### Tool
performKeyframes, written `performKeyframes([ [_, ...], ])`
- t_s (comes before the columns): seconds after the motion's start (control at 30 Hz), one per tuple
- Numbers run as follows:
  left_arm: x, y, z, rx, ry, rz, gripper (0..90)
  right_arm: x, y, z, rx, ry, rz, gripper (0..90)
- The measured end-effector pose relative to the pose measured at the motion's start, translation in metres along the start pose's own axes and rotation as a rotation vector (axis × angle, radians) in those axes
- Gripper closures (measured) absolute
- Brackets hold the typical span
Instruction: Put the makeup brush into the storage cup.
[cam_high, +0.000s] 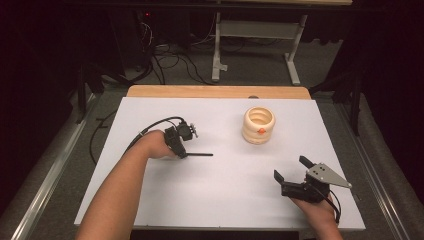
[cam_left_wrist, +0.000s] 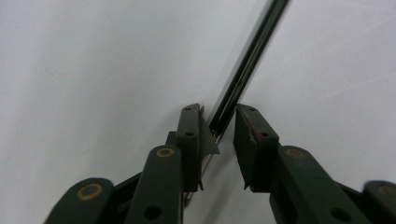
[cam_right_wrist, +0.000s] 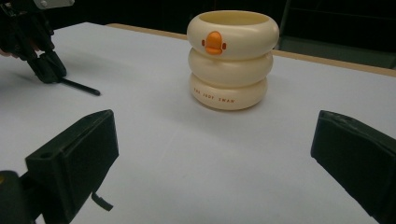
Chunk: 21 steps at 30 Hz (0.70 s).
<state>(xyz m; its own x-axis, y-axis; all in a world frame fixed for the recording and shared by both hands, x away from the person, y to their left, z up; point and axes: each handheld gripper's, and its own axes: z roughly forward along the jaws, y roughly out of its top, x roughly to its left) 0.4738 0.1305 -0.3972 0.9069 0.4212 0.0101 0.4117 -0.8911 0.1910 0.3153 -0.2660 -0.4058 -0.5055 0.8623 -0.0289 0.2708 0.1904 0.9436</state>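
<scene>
A thin black rod (cam_high: 200, 154) lies flat on the white table (cam_high: 225, 200), left of centre. In the high view its long axis runs level across the table from left to right, with its free end pointing right toward the middle of the sheet and its other end under the left gripper (cam_high: 181, 154). In the left gripper view the rod (cam_left_wrist: 247, 60) runs away from the jaws up and to the right. The jaws stand narrow with the rod's near end between them; it lies against the left pad, while a small gap shows beside the right pad, so I cannot tell whether the grip is firm. The left forearm reaches in from the bottom edge, angled up and to the right, with the hand bent down so the gripper points at the table. A black cable loops back from it. The right gripper (cam_high: 291, 169) rests low near the table's front right corner, held from below, pointing up and to the left, its jaws spread wide with nothing between them and a grey three-cornered plate on top. Behind the middle of the table, well apart from both grippers, stands a cream cup (cam_high: 259, 125) shaped like three stacked rings, upright, open on top. It carries an orange duck-bill mark on the top ring, and small orange lettering on the bottom ring (cam_right_wrist: 214, 98) reads roughly "THE JUDY SWAN".
</scene>
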Motion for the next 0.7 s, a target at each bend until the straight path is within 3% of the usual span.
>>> performKeyframes([
  [0.7,-0.0023,-0.0005,0.0001,0.001,0.009,0.017,82.8,0.0009,0.0,0.0002,0.002,-0.001,-0.004,2.4],
])
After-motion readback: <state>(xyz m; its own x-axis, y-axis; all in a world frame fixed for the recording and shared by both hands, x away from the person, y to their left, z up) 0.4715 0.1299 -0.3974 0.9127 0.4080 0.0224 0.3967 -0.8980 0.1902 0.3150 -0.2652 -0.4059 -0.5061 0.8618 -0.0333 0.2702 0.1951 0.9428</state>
